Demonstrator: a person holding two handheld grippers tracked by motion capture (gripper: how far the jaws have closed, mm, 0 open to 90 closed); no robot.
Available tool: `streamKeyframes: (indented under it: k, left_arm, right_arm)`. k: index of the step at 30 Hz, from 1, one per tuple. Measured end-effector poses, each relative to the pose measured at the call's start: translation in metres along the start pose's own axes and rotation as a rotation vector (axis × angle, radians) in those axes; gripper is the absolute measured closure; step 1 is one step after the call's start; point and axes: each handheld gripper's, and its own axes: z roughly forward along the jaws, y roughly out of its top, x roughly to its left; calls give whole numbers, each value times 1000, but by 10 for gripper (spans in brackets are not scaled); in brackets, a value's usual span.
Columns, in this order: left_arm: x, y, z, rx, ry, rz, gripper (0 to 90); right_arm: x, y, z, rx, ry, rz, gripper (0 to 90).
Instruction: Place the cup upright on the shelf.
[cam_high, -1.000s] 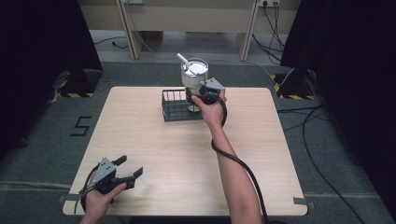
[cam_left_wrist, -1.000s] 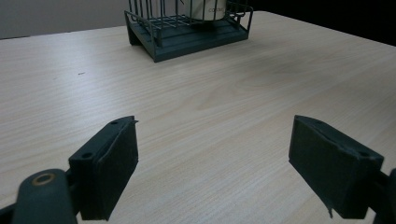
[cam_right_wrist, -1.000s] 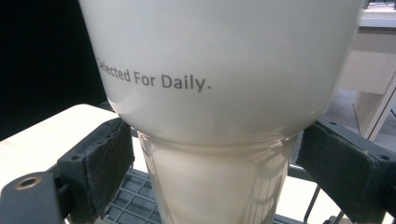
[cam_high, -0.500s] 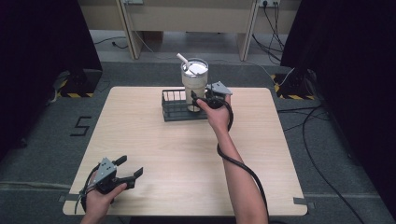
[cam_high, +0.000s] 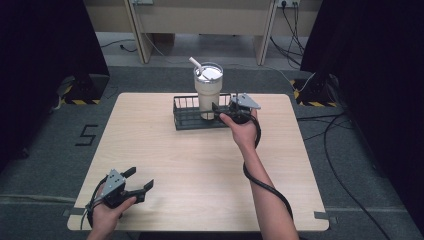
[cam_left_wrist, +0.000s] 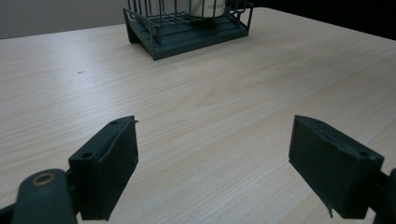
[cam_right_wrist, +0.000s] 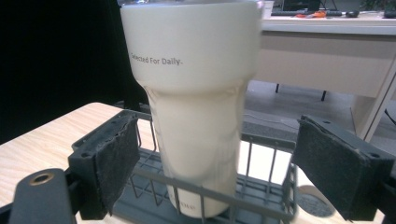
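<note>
A tall cream tumbler (cam_high: 207, 90) (cam_right_wrist: 196, 93) with a lid and straw stands upright inside a dark wire basket (cam_high: 192, 114) (cam_right_wrist: 233, 193) at the far middle of the table. My right gripper (cam_high: 218, 111) (cam_right_wrist: 219, 163) hangs at the basket's right end, open, its jaws to either side of the tumbler and apart from it. My left gripper (cam_high: 138, 182) (cam_left_wrist: 215, 168) is open near the front left corner, just above bare wood, with nothing between its jaws. The basket (cam_left_wrist: 187, 25) lies far ahead of it.
The light wooden table (cam_high: 200, 165) has open wood between the basket and the front edge. The right gripper's cable (cam_high: 262, 182) trails along the forearm. Desk legs and floor cables lie beyond the far edge.
My right gripper has let go of the tumbler and drawn back to the right, leaving it standing in the basket. The left gripper has not moved.
</note>
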Motion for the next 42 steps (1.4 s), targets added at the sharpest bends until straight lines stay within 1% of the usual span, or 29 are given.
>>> streamKeyframes:
  k: [5, 9, 16, 19, 23, 26, 31, 42]
  left_arm:
    - [-1, 0, 0, 6, 1, 2, 152]
    - [-1, -1, 0, 7, 3, 4, 152]
    - [-1, -1, 0, 8, 6, 6, 152]
    - [-1, -1, 0, 8, 7, 4, 152]
    - [-1, -1, 0, 13, 6, 14, 152]
    - [-2, -1, 0, 10, 7, 10, 152]
    - [-2, -1, 0, 10, 8, 11, 152]
    - [-2, -2, 0, 12, 11, 12, 152]
  right_arm:
    - [-7, -4, -19, -7, -4, 7, 147]
    - [-12, -8, -32, -1, -12, 8, 147]
    - [-18, -17, -54, 5, -20, 0, 148]
    - [-19, -21, -65, 6, -20, -2, 147]
    - [-20, -28, -79, 10, -25, -2, 147]
    - [-22, -34, -88, 14, -29, -1, 147]
    - [-23, -47, -105, 24, -35, 4, 148]
    - [-24, -66, -140, 21, -41, 8, 148]
